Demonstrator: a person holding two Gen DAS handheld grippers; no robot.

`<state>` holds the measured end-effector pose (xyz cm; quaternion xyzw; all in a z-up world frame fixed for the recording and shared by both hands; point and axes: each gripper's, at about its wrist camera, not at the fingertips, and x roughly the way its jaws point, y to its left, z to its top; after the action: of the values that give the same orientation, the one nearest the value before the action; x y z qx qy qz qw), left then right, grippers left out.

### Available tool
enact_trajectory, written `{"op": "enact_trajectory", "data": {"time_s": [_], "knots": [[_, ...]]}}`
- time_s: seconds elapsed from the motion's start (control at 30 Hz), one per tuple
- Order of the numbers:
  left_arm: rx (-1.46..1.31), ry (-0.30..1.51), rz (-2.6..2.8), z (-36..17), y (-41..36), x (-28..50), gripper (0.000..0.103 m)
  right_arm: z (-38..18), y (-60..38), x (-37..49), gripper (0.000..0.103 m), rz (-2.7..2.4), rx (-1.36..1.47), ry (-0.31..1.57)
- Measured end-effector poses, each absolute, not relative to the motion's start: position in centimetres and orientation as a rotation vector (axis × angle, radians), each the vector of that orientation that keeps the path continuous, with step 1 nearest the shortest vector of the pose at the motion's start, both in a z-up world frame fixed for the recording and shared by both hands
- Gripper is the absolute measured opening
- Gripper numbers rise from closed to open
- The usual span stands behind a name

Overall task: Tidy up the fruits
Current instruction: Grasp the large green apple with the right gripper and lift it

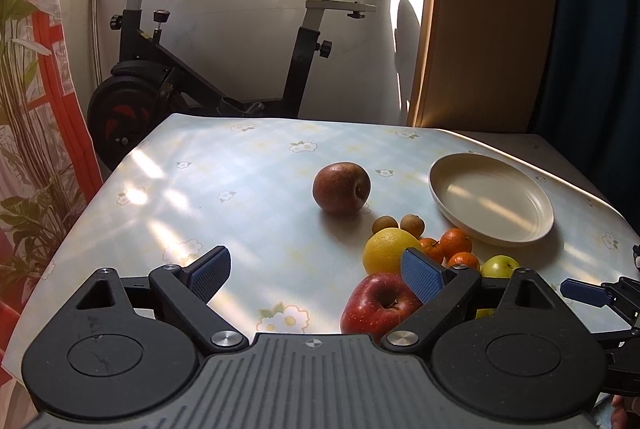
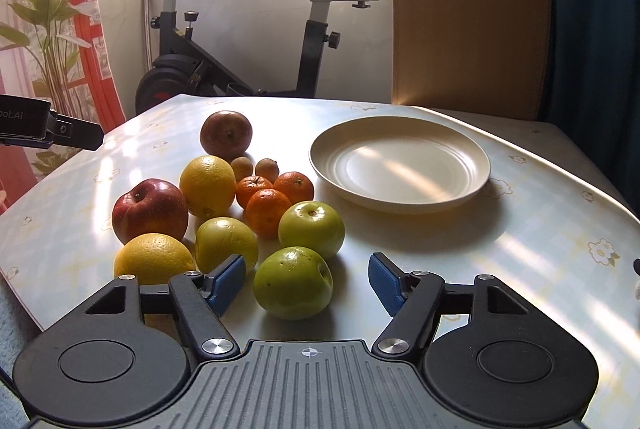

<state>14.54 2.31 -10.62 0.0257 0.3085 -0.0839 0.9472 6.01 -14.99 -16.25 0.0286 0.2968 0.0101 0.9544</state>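
In the right wrist view a heap of fruit lies left of a cream plate [image 2: 400, 207] that holds nothing. My right gripper [image 2: 307, 267] stands around the nearest green apple [image 2: 294, 283], with a gap showing at each blue pad. Behind it lie two more green apples [image 2: 312, 229], a red apple [image 2: 150, 211], two yellow oranges [image 2: 207, 185], tangerines [image 2: 268, 211], two small brown fruits [image 2: 267, 168] and a dark red-brown fruit [image 2: 226, 135]. My left gripper [image 1: 316, 265] hangs open over bare tablecloth, its right finger in front of the red apple [image 1: 376, 305].
The table wears a pale blue floral cloth [image 1: 224, 197]. An exercise bike [image 1: 160, 69] stands beyond its far edge and a curtain [image 1: 36, 109] hangs at the left. A wooden panel [image 2: 468, 9] rises behind the plate. One blue pad of my right gripper [image 1: 584, 291] shows at the left wrist view's right edge.
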Motion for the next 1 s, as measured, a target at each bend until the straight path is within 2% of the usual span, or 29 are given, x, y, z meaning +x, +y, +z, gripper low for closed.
{"op": "enact_trajectory", "data": {"time_s": [0.13,0.47,0.57,0.7,1.0], "knots": [[0.039,0.639,-0.171,-11.2,2.1,14.1,0.094,-16.9,-15.0,6.5,0.055,0.034,0.082,0.614],[0.0,0.647,-0.124,-11.8,3.1,13.8,0.094,-18.0,-14.8,7.2,0.052,0.04,0.063,0.641],[-0.002,0.669,-0.133,-12.2,3.0,14.0,0.094,-18.2,-14.6,7.4,0.046,0.052,0.054,0.652],[0.0,0.682,-0.136,-12.4,3.0,14.3,0.093,-18.1,-14.6,7.4,0.046,0.059,0.046,0.659],[0.053,0.662,-0.181,-11.2,2.0,15.1,0.084,-16.0,-15.7,7.3,0.046,0.059,0.043,0.609]]}}
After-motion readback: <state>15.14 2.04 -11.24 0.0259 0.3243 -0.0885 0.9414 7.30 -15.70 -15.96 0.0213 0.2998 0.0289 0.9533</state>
